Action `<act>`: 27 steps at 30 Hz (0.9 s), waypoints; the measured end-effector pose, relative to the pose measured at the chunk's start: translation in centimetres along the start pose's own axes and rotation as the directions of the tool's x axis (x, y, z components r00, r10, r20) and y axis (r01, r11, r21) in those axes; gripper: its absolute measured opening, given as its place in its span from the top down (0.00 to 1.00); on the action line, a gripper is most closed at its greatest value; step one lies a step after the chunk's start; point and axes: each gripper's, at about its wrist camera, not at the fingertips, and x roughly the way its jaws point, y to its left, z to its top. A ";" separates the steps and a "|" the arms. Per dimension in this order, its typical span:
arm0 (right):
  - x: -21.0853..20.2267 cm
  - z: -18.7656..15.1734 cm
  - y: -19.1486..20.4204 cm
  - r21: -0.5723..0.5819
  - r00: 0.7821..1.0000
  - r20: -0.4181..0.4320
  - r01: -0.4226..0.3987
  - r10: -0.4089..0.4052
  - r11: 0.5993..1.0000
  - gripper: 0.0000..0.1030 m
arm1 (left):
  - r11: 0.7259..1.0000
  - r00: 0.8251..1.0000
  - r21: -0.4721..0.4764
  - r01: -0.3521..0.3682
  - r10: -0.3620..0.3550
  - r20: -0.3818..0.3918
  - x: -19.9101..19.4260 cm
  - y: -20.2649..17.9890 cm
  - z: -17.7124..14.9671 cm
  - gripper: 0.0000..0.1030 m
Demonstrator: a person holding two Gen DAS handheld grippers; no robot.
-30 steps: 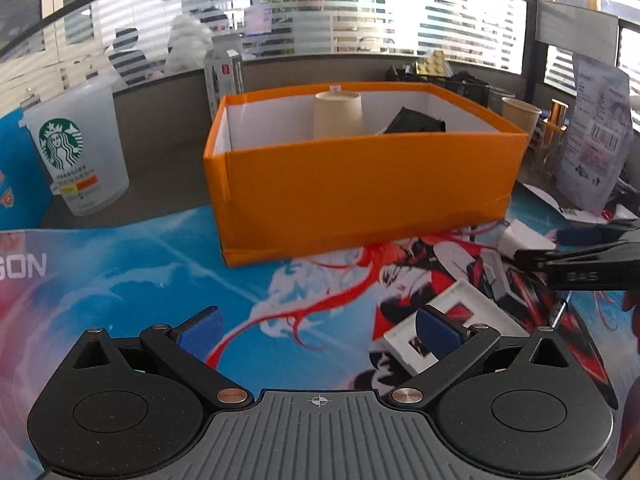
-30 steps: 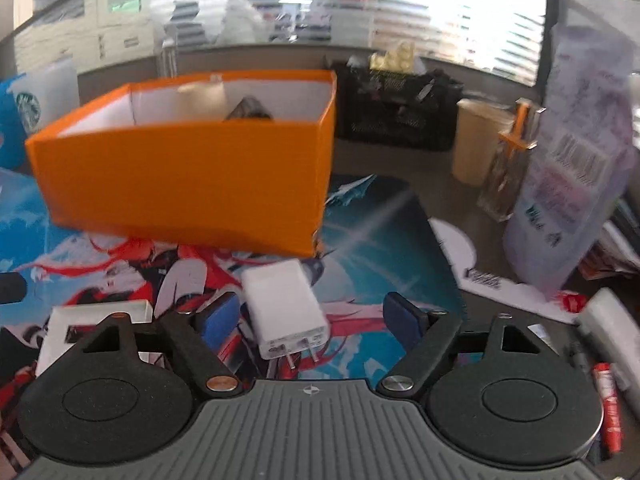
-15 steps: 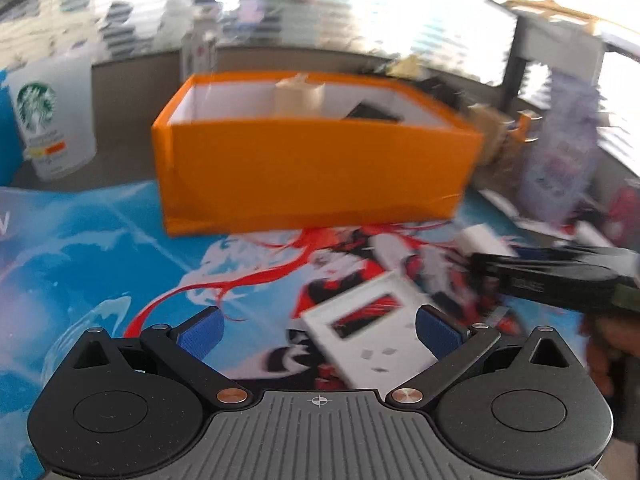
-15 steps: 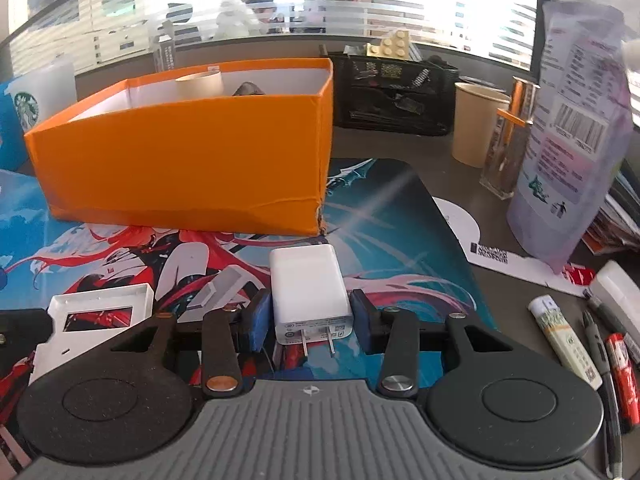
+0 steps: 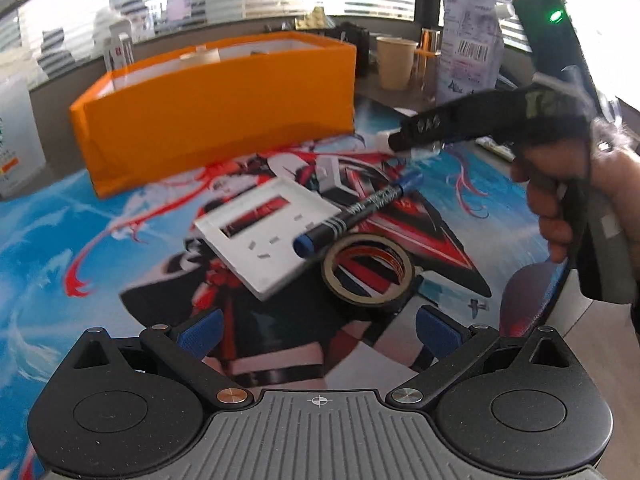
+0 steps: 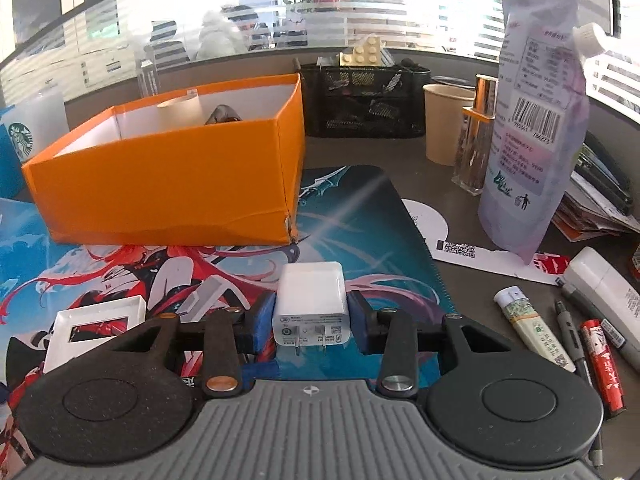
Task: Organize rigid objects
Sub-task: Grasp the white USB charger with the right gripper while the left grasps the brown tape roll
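**Low in the right wrist view, a charger sits clamped between blue pads**

At lower centre of the right wrist view, the right gripper (image 6: 311, 316) has its blue padded fingers (image 6: 262, 320) pressed flat against both sides of a glossy white charger (image 6: 311, 304), a rounded plastic block with two metal prongs pointing toward the camera. Behind it, at upper left, stands the orange box (image 6: 168, 184), smooth cardboard with a white lining and a split lower corner.

Across the left wrist view, the left gripper (image 5: 318, 330) holds nothing, its fingers spread wide. Above them, mid-frame on the printed mat (image 5: 60, 240), lie a flat white plastic frame (image 5: 264, 232) with a rectangular cutout, a slim blue-capped marker (image 5: 356, 212) resting across its corner, and a ring of tape (image 5: 368, 274).
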 end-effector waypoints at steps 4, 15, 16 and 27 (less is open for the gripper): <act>-0.4 -0.1 -0.1 -0.007 1.000 0.005 0.001 -0.001 1.000 0.65 | 1.000 0.999 -0.002 -0.021 0.021 0.031 0.5 -0.6 -0.1 0.00; 0.7 -1.2 0.0 -0.045 1.000 -0.021 -0.011 0.010 0.999 0.65 | 0.998 0.991 -0.025 -0.050 0.053 0.120 2.3 -1.0 0.8 0.00; 0.7 -1.2 0.1 -0.054 1.000 -0.018 -0.008 0.007 0.998 0.64 | 0.999 0.991 -0.024 -0.049 0.052 0.127 2.4 -1.0 0.8 0.00; 1.2 -1.5 0.8 -0.061 1.000 0.006 0.021 -0.021 0.998 0.65 | 0.999 0.983 -0.019 -0.037 0.040 0.180 1.7 -0.9 0.7 0.49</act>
